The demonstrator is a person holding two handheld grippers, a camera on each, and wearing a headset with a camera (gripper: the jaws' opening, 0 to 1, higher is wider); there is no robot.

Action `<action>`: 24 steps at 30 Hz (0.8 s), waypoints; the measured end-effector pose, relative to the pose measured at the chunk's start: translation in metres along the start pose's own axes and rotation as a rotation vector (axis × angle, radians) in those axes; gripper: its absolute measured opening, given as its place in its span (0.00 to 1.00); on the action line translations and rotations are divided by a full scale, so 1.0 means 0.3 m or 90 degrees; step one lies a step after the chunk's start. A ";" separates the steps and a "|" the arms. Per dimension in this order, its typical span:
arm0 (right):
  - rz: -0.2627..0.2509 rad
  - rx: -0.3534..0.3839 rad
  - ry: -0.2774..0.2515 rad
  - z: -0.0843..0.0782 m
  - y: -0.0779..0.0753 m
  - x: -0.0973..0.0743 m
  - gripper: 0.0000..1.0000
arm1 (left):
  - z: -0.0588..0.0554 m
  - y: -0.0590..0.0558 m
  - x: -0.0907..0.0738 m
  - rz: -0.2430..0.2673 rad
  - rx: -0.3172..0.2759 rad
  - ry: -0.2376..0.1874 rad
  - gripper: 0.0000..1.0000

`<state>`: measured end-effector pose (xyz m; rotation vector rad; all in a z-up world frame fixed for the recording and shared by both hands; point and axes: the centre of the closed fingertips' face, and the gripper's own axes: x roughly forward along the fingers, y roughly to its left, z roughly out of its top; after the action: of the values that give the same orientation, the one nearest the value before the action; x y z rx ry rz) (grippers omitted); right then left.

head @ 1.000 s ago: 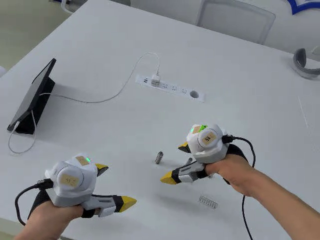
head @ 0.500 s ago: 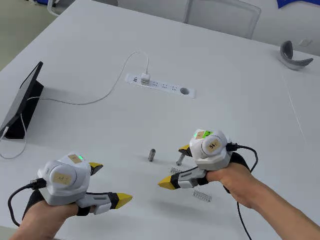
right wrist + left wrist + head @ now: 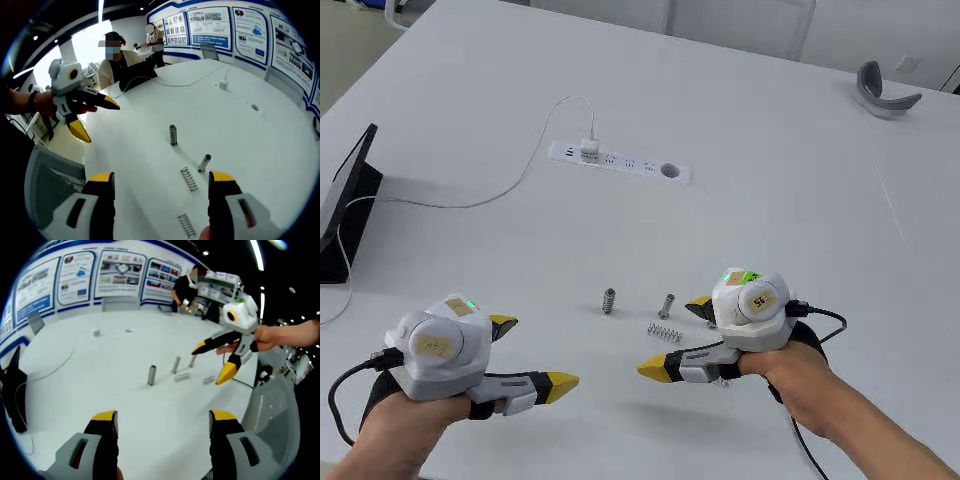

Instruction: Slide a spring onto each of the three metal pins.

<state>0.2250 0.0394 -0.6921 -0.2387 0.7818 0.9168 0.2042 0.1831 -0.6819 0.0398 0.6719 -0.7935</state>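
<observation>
Steel spring just by R gripper, spread; L gripper also spread, well apart.

Beyond the bare pin I have open tabletop all the way to the power strip. Crowding it are a loose spring just beside it on my side, a spring-covered pin near its left, and my right tool close on its right, jaws apart.
</observation>
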 end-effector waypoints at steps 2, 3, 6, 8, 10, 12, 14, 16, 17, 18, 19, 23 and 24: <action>-0.012 0.014 -0.007 -0.009 -0.010 -0.006 0.78 | 0.005 0.001 0.003 -0.001 0.001 0.000 0.76; -0.015 0.019 -0.010 -0.010 -0.013 -0.010 0.78 | 0.007 0.001 0.004 -0.001 0.001 0.000 0.76; -0.025 0.035 -0.025 -0.015 -0.022 -0.019 0.78 | 0.015 0.000 0.006 -0.001 0.002 0.000 0.76; -0.029 0.045 -0.029 -0.025 -0.027 -0.029 0.78 | 0.017 0.003 0.009 -0.001 0.001 0.001 0.76; -0.035 0.058 -0.033 -0.034 -0.034 -0.039 0.78 | 0.019 0.006 0.011 0.000 0.003 0.001 0.76; -0.037 0.071 -0.037 -0.044 -0.040 -0.051 0.78 | 0.021 0.006 0.014 -0.001 0.004 0.003 0.76; -0.040 0.080 -0.041 -0.051 -0.045 -0.061 0.79 | 0.022 0.005 0.016 -0.001 0.005 0.004 0.76; -0.045 0.090 -0.044 -0.063 -0.051 -0.078 0.80 | 0.022 0.003 0.019 -0.003 0.007 0.007 0.76; -0.046 0.093 -0.045 -0.067 -0.054 -0.083 0.80 | 0.023 0.002 0.020 -0.003 0.008 0.008 0.76; -0.048 0.095 -0.046 -0.070 -0.057 -0.088 0.80 | 0.024 0.001 0.021 -0.003 0.008 0.008 0.76; -0.052 0.098 -0.046 -0.077 -0.061 -0.098 0.80 | 0.026 -0.001 0.022 -0.004 0.008 0.007 0.76; -0.064 0.117 -0.057 -0.094 -0.079 -0.122 0.80 | 0.029 -0.009 0.025 -0.006 0.011 0.009 0.76; -0.065 0.122 -0.061 -0.096 -0.081 -0.127 0.80 | 0.029 -0.010 0.026 -0.007 0.012 0.010 0.77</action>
<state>0.2159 -0.0132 -0.6889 -0.0659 0.7555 0.7465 0.2110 0.1736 -0.6787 0.0597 0.6802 -0.8101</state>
